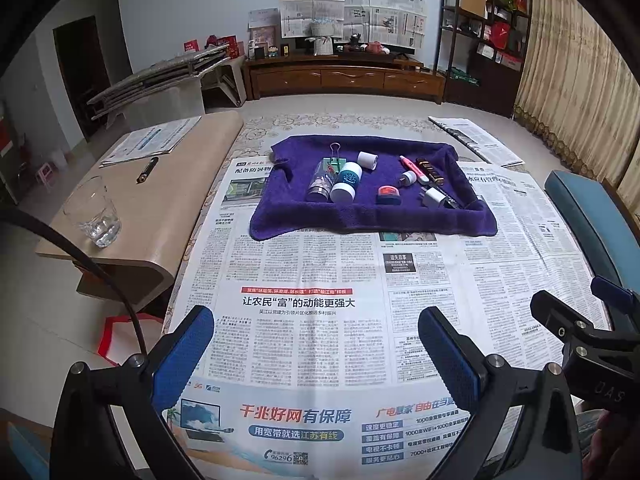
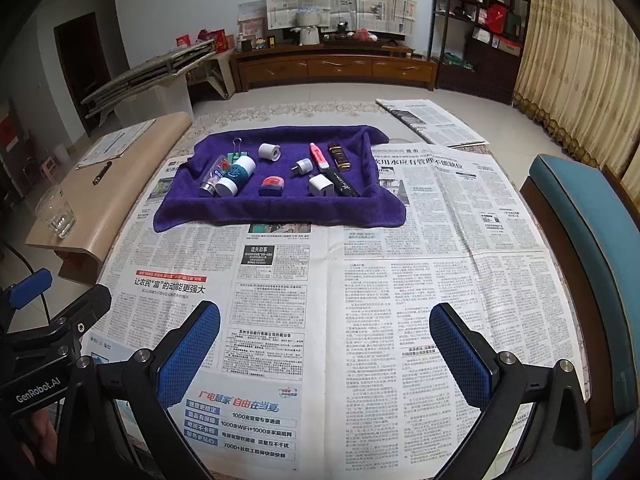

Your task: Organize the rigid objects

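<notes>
Left hand-held gripper [image 1: 316,338]: jaws spread wide, nothing between the blue pads, hovering over the near part of the newspaper [image 1: 312,280].
Right hand-held gripper [image 2: 325,336]: likewise spread wide and empty, low over the newspaper, beside the left one.
Desk: covered with newspaper sheets; patterned cloth [image 1: 280,126] showing at the far edge.
Purple towel [image 1: 372,216]: spread on the far half of the newspaper, edges raised like a shallow tray — well apart from both grippers.
Left group on towel: clear bottle [image 1: 320,182] lying on its side, touching a teal-and-white jar [image 1: 346,182] also on its side; green binder clip [image 1: 334,159] just behind them.
Middle of towel: white roll [image 1: 367,160] toward the back; red-and-blue tape measure [image 1: 389,194] toward the front.
Right group on towel: round white plug [image 1: 408,178], white charger cube [image 1: 433,197], pink-and-white pen-like tool [image 1: 414,168], dark brown lighter-like bar [image 1: 430,170], black stick [image 2: 342,186] — all close together.
Side bench at left: glass tumbler [image 1: 94,214] near its front end, dark pen [image 1: 147,169] and papers farther back.
Right edge: teal-cushioned chair [image 2: 588,248] beside the desk.
</notes>
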